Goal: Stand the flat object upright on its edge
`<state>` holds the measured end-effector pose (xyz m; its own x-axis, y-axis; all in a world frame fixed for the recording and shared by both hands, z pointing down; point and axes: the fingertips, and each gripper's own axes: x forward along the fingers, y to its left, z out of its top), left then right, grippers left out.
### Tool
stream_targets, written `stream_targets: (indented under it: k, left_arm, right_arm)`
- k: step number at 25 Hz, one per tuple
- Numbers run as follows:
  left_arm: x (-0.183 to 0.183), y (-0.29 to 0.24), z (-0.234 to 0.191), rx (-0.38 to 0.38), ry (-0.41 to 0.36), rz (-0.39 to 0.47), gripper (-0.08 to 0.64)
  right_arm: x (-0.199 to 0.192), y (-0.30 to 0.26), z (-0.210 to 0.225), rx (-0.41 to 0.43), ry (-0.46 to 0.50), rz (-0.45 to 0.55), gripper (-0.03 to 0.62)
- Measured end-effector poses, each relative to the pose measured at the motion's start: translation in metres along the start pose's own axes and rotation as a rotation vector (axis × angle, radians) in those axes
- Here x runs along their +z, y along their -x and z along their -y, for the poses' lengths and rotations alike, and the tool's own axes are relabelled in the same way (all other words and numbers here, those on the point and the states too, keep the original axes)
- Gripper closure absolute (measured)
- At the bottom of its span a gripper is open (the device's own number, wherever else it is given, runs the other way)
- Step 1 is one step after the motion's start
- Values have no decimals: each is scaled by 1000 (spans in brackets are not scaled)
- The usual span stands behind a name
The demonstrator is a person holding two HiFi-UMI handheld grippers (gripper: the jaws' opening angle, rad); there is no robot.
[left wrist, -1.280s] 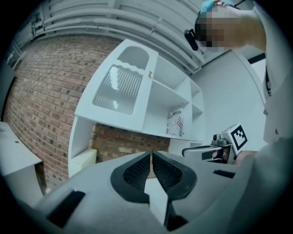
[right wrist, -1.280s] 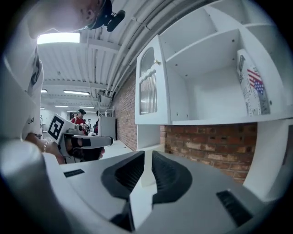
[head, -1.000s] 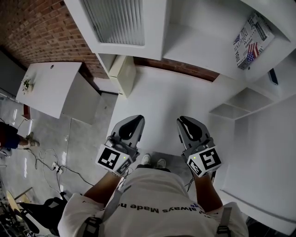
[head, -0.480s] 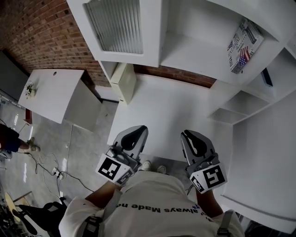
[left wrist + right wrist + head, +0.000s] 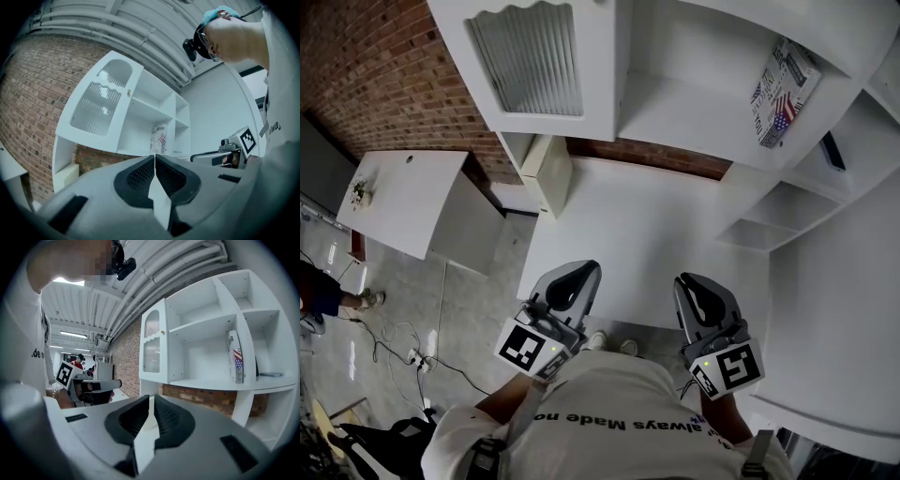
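Head view, left to right: a brick wall (image 5: 366, 66) is running along the left edge. A small white table (image 5: 403, 197) is standing before it, and cables (image 5: 403, 342) are lying on the grey floor (image 5: 469, 281) below. Next, a cabinet door (image 5: 530, 56) with ribbed glass is covering the left bay of the white shelf unit (image 5: 694, 103). A white desk (image 5: 647, 225) is extending beneath that unit.

The left gripper (image 5: 579, 274) is hovering over the near edge of the desk. Its jaws are pressing together, pad against pad, and nothing is sitting between them. The left gripper view is showing the two ribbed pads meeting along one thin line. The right gripper (image 5: 686, 279) is hovering just beside it at about the same level, apart from it and pointing the same way. Its jaws are also resting together and gripping nothing; the right gripper view is showing only desk surface past the tips.

The flat object (image 5: 780, 92) — a thin printed item with a flag pattern — is standing upright on its edge in the open shelf compartment. It is sitting at the right end, close against the vertical divider (image 5: 811, 112) and well apart from both grippers. Past the divider, a dark thin item (image 5: 832, 150) is lying on the next shelf; its kind cannot be made out.
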<state>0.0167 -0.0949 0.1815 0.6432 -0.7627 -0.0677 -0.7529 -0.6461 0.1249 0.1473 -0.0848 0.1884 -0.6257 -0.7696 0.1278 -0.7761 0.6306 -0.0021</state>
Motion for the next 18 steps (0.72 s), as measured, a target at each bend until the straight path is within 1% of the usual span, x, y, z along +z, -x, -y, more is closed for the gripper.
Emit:
stream_targets:
  k: [7,14,18]
  left_arm:
    - [4,-3,2,-7,1,-4,540]
    - [1,-1,-3,19,2,-8,541]
    - [1,-2,-8,28,0,-17,540]
  right_arm:
    - [2,3,9,-25,-3,1,555]
    - [0,3,11,-29,-3,1,555]
    - [1,0,11,-26,13,-6,557]
